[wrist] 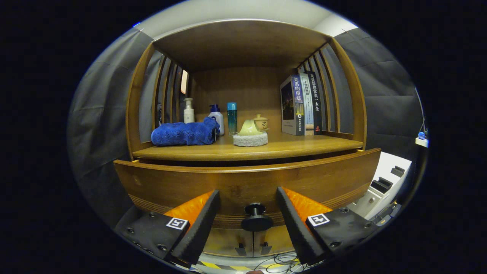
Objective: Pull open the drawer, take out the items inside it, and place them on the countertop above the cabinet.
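The wooden drawer front (243,182) stands pulled a little way out from under the countertop (274,149), with a dark gap along its top edge. Its round black knob (255,217) sits between my two fingers, touching neither. My gripper (248,196) is open, its fingers spread wide to either side of the knob. The drawer's inside is hidden behind its front panel.
On the countertop lie a folded blue towel (185,133), a white pump bottle (188,111), a blue-capped bottle (216,118), a teal bottle (232,117), a yellow item on a white sponge (250,137), a lidded cup (261,122) and several upright books (300,105). Cabinet doors (228,241) show below the drawer.
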The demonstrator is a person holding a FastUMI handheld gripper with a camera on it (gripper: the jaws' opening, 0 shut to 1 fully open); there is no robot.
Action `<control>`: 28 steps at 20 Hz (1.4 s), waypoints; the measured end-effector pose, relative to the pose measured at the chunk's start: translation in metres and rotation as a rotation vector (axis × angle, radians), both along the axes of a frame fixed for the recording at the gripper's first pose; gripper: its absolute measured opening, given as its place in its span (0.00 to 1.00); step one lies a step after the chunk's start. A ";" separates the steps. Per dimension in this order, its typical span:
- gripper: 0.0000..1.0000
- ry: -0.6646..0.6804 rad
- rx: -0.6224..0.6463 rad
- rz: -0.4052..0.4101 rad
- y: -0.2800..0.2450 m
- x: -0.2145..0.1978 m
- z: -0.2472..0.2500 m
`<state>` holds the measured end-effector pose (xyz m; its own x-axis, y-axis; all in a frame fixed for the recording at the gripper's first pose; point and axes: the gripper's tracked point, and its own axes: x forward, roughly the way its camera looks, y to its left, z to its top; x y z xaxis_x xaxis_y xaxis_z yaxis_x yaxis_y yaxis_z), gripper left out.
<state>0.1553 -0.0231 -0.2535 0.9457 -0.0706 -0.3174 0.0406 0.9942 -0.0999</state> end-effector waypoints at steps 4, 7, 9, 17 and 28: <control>0.98 -0.012 0.003 0.003 -0.002 0.022 -0.001; 0.98 -0.022 0.006 0.003 -0.003 0.034 -0.001; 0.98 -0.018 0.011 0.002 -0.004 0.040 -0.003; 0.99 -0.047 -0.032 -0.005 -0.006 0.043 -0.003; 0.99 -0.170 0.060 0.033 0.024 -0.017 0.097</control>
<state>0.1386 0.0011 -0.1565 0.9876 -0.0240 -0.1552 0.0187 0.9992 -0.0351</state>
